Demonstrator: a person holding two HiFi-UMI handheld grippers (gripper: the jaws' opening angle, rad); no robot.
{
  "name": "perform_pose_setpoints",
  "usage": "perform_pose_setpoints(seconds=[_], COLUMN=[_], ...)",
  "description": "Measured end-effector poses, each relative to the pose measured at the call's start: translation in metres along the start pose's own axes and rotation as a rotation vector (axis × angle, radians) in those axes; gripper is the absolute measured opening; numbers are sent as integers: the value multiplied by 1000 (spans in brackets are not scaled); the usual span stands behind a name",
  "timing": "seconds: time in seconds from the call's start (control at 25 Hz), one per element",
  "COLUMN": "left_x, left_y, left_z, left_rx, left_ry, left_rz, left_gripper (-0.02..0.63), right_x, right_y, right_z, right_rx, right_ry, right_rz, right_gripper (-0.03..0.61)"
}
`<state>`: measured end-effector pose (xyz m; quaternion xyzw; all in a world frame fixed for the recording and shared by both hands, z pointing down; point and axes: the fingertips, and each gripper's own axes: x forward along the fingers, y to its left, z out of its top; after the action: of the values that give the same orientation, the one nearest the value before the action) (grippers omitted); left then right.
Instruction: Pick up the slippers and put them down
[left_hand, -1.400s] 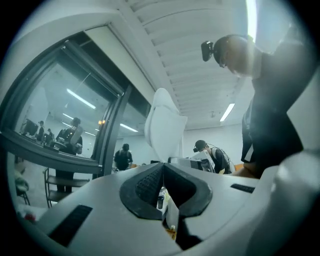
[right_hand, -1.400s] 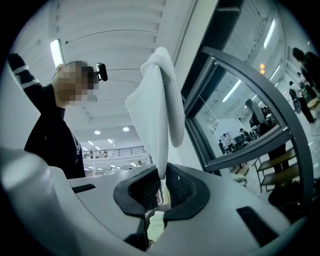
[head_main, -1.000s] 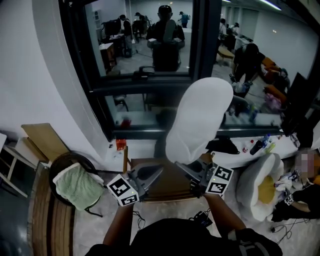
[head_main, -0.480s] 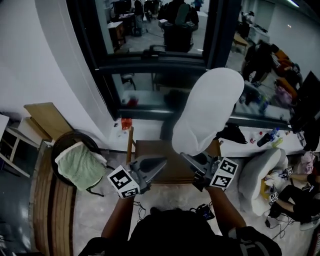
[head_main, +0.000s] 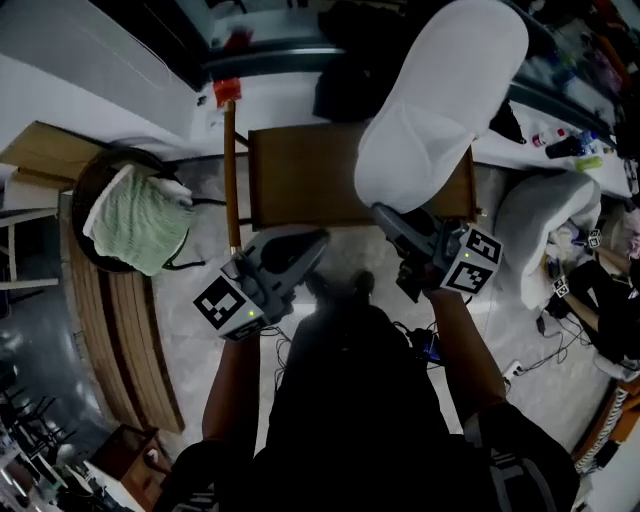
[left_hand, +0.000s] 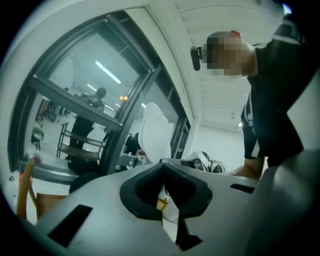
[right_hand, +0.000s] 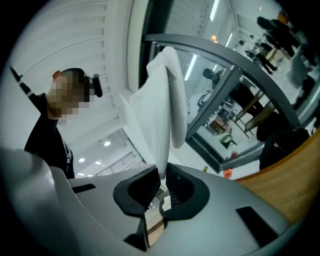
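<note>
A large white slipper (head_main: 440, 100) stands up from my right gripper (head_main: 385, 212), which is shut on its lower edge, over the right part of a brown wooden table (head_main: 300, 180). In the right gripper view the slipper's thin edge (right_hand: 160, 110) runs down between the black pads of the right gripper (right_hand: 162, 175). My left gripper (head_main: 318, 240) sits beside it on the left, near the table's front edge, shut with nothing in it. In the left gripper view the left gripper (left_hand: 162, 167) has its jaws meeting at the tip, and the slipper (left_hand: 152, 130) shows beyond. No second slipper is in view.
A round black chair with a green towel (head_main: 135, 215) stands left of the table, with wooden boards (head_main: 120, 340) on the floor beside it. A white cushion (head_main: 545, 225) and clutter lie at the right. Cables (head_main: 425, 345) trail on the floor by the person's feet.
Both grippers and the slipper have come down closer to the wooden table. Each gripper has rolled a little. The head view now looks more steeply at the floor.
</note>
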<state>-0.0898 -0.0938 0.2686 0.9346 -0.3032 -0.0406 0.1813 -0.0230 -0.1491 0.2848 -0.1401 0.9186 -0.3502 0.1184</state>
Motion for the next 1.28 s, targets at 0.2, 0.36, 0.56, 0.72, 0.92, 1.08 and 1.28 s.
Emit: perform_pose_setpoints(seconds=[0.2, 0.36, 0.56, 0.72, 0.92, 1.08, 1.28], left_x=[9, 22, 29, 36, 32, 26, 18], left_y=[32, 44, 43, 35, 37, 47, 54], left_z=[-79, -137, -208, -255, -289, -303, -310], left_rx=[-80, -155, -257, -314, -373, -386, -381], left_ry=[67, 87, 121, 147, 162, 164, 157], left_rz=[-15, -24, -50, -80, -56, -43, -24], left_gripper=[12, 12, 12, 12, 12, 12, 12], right_x=[-20, -47, -67, -78, -87, -88, -84], right_y=[-81, -133, -176, -198, -211, -220, -219], right_z=[-69, -124, -191, -226, -255, -268, -264], right_rx=[160, 299, 464, 522, 584, 626, 587], right_ry=[32, 45, 40, 47, 58, 56, 41], right_rz=[-110, -178, -230, -244, -253, -255, -240], right_gripper=[43, 43, 43, 43, 44, 44, 72])
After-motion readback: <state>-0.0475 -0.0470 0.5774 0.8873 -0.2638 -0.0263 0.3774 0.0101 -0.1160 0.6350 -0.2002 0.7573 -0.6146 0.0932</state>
